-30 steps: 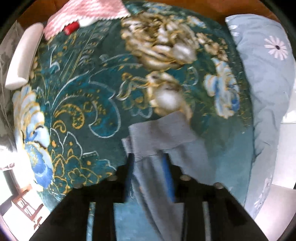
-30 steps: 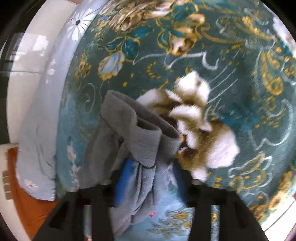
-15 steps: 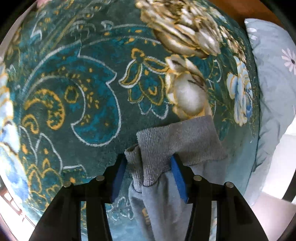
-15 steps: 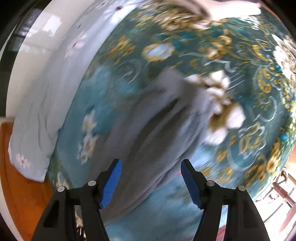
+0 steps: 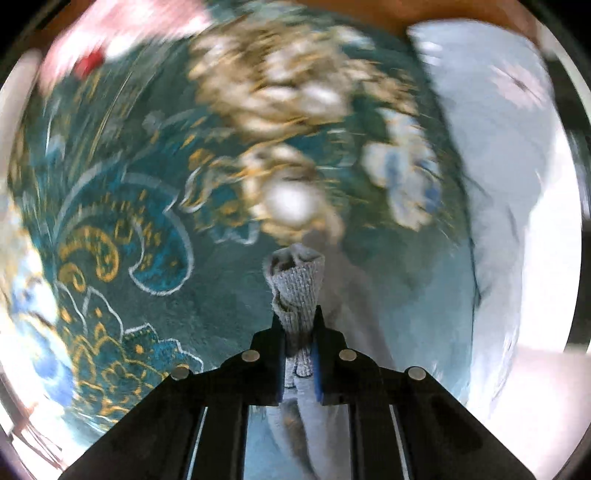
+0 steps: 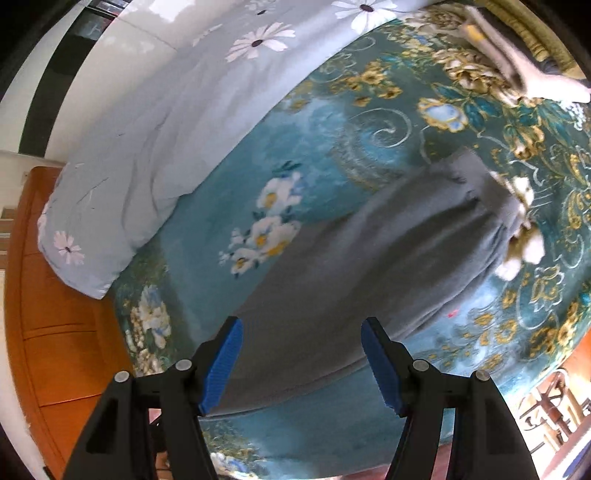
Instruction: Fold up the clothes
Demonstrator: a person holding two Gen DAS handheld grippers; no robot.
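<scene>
Looking first through the left wrist view, I see my left gripper (image 5: 297, 332) closing on the ribbed cuff (image 5: 295, 284) of the grey garment (image 5: 314, 424); half a second ago the blue pads stood either side of that cuff with daylight between, and now they pinch it into a narrow bunch. The cuff stands up from the jaws, lifted off the teal floral blanket (image 5: 122, 229) (so I judge the pickup made, and a drag or fold of this end can follow). Everything beyond the cuff is smeared by motion: the pink cloth (image 5: 122, 29) and the red object (image 5: 86, 64) at top left are only patches of colour, and the pale blue quilt (image 5: 491, 147) at right has lost its pattern. How much fabric the pads hold I cannot tell, since the fingers hide the bite.

Turning to the right wrist view, my right gripper (image 6: 301, 363) hangs above the bed with its jaws well apart and nothing between them. A second ago grey cloth was bunched in these jaws; now the garment (image 6: 369, 266) lies spread along the blanket (image 6: 332, 122) below, released. Its far end, where the left gripper should be, is blurred against a white flower, and I cannot make that gripper out. Near the top right corner a pale object (image 6: 517, 62) is streaked and unreadable. My fingers hide the garment's near hem.
</scene>
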